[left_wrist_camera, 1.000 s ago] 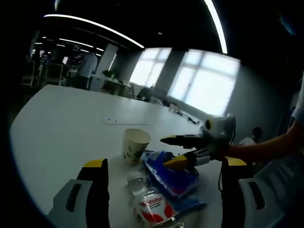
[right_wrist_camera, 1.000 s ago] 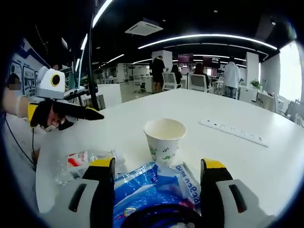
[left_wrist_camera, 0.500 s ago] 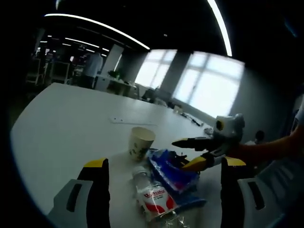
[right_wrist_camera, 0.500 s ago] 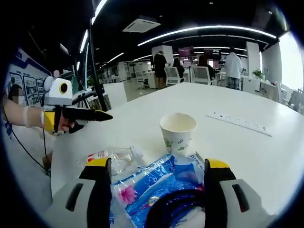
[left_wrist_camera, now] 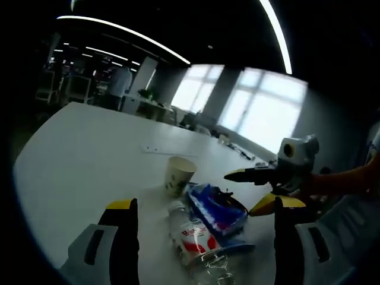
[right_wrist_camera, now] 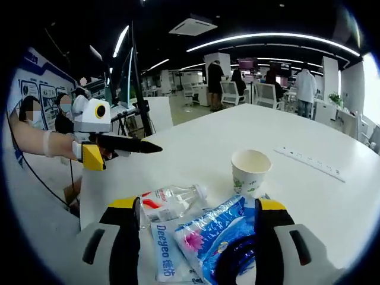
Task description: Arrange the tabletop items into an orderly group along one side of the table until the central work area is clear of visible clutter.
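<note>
Left gripper (left_wrist_camera: 202, 237): held low and level, jaws spread wide apart, nothing between the yellow-tipped fingers (left_wrist_camera: 122, 205); in the right gripper view it (right_wrist_camera: 127, 144) reached in from the left, its black jaws stacked one over the other, carried by a bare forearm (right_wrist_camera: 35, 141). Right gripper (right_wrist_camera: 199, 240): jaws likewise parted wide; in the left gripper view it (left_wrist_camera: 252, 190) entered from the right, jaws splayed, a bare forearm (left_wrist_camera: 344, 181) behind it.

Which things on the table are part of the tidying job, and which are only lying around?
For the job: paper cup, plastic bottle, blue packet, black cable coil.
Lying about: white power strip, far office chairs.
</note>
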A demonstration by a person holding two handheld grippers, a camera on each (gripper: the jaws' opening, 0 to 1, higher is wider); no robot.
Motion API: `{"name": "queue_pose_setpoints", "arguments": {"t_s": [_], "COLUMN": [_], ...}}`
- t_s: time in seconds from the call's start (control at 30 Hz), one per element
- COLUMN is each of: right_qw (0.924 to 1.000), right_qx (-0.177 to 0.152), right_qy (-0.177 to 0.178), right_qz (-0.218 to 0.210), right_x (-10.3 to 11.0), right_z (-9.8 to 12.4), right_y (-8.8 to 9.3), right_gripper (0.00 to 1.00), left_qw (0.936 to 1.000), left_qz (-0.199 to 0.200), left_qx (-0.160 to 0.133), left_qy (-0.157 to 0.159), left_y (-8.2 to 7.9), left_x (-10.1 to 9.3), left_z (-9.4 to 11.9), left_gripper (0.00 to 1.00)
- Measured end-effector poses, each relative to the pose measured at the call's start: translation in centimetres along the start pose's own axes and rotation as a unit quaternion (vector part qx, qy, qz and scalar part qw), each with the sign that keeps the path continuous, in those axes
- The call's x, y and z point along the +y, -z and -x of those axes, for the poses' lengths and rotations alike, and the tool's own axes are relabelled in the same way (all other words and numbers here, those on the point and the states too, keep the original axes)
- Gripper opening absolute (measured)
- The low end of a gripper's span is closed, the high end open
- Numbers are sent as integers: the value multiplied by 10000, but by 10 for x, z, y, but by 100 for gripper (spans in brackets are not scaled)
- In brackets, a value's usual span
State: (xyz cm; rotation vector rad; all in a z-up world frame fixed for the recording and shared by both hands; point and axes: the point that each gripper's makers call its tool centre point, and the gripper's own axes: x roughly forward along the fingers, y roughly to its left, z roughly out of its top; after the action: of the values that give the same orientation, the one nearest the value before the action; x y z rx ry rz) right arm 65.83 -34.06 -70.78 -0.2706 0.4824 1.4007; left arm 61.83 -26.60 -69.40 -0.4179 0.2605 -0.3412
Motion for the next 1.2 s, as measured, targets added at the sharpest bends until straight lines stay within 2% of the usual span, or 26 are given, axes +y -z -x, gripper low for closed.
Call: {"name": "queue_pose_setpoints", "arguments": {"t_s": [0.43,0.67,0.83,0.9,0.97,1.03,1.1,1.2], "right_qw": [9996,9991,9990,9989,9990,9989,9987,9985], "right_qx": [-40,-51,0,4,6,9,41,51], "right_qy": [-124,-253,-329,-350,-362,-377,-375,-424], "right_qz": [-264,-324,-297,-314,-262,-284,-331,-337], "right_x": [12,15,17,17,17,17,17,19], "right_z": [6,5,1,0,-1,-2,-3,-4], "right_y": [-1,-2,-3,-3,-4,-4,-3,-4], "right_gripper": [76,75,74,74,74,74,73,72], "left_qw": [9998,9995,9986,9961,9936,9941,9930,9935], "left_qz": [133,149,106,-22,-206,-192,-187,-135], "left_qx": [163,278,493,839,1050,1035,1130,1098], "left_qy": [-40,-83,-143,-272,-365,-251,-275,-284], "left_y": [26,36,43,53,59,59,63,62], "left_x": [-8,-12,-13,-10,-8,-14,-14,-15], "left_z": [20,24,22,23,21,16,14,12], "left_gripper": [90,88,85,84,83,84,83,82]}}
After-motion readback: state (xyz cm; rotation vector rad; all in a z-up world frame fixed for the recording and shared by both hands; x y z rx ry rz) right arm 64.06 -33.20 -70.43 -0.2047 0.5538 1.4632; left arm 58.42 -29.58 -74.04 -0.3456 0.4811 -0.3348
